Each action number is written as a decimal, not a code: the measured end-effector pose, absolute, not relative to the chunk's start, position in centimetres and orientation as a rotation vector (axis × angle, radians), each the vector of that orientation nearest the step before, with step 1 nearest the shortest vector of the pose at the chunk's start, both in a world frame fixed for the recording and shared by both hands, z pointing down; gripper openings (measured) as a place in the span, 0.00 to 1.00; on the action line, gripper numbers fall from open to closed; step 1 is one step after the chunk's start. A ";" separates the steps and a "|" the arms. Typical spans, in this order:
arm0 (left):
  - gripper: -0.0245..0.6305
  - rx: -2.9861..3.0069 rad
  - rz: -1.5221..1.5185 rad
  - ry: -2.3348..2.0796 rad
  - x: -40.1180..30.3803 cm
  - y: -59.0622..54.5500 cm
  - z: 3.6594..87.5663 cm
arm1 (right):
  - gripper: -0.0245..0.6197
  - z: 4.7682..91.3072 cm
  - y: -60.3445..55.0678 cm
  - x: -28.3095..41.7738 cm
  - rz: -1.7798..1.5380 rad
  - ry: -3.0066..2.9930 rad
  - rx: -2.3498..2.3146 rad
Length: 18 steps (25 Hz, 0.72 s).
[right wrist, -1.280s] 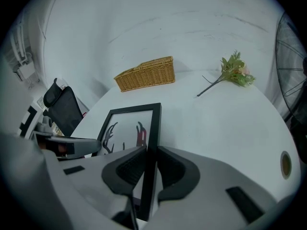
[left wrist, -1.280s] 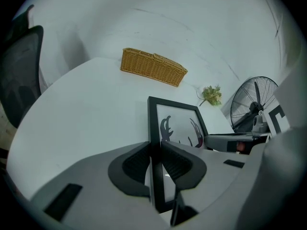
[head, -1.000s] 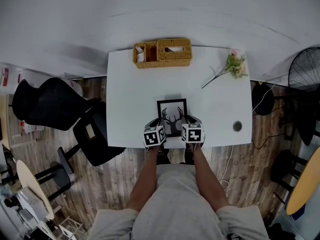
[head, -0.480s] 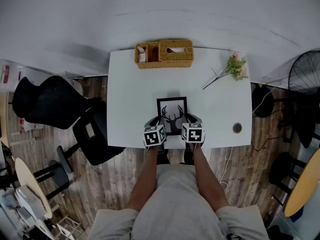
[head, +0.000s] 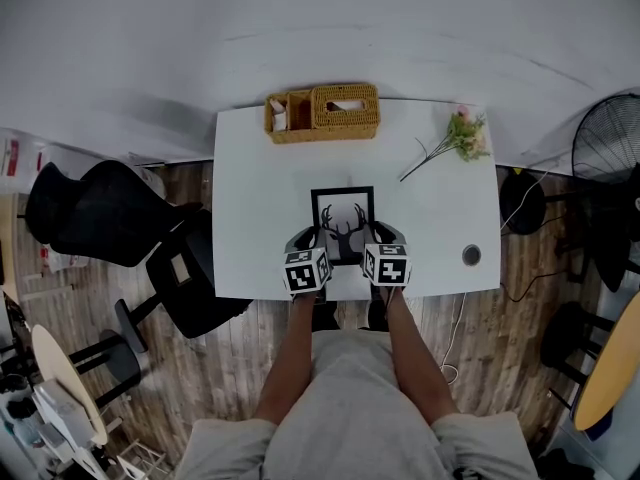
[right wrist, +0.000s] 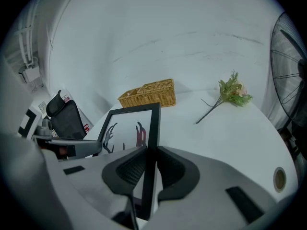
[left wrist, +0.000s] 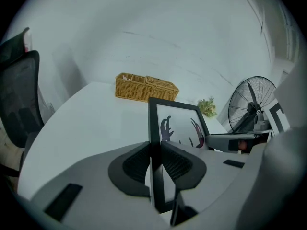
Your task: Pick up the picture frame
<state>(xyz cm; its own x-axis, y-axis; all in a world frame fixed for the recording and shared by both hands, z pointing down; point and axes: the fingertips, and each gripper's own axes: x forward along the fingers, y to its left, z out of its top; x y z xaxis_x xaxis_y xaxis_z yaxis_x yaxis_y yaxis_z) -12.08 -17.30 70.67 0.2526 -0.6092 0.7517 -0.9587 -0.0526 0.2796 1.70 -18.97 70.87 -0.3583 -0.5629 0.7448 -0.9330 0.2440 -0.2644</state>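
1. Picture frame [head: 342,223], black-edged with a deer-antler print, hangs over the near middle of the white table [head: 255,188]. It is held between both grippers, and its far edge is tilted up clear of the tabletop.
2. The left gripper [head: 311,238] is clamped on the frame's left side bar. In the left gripper view its ribbed pads [left wrist: 134,163] press on both faces of that bar.
3. The right gripper [head: 374,236] grips the right side bar in the same way, pads [right wrist: 129,169] tight against it.
4. A wicker basket [head: 322,114] stands at the table's far edge and a flower sprig [head: 455,138] lies near the far right corner, both well apart from the frame.
5. A black office chair [head: 100,208] stands left of the table, and a fan [head: 605,148] stands to its right.
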 end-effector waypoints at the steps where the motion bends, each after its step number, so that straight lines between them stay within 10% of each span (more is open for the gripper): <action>1: 0.17 1.763 0.566 -1.452 -12.1 -17.6 70.3 | 0.15 70.4 -19.2 1.7 0.950 -2.023 1.368; 18: 0.17 1.853 0.458 -1.565 -13.3 -20.4 63.8 | 0.15 63.8 -22.3 0.5 0.820 -2.163 1.418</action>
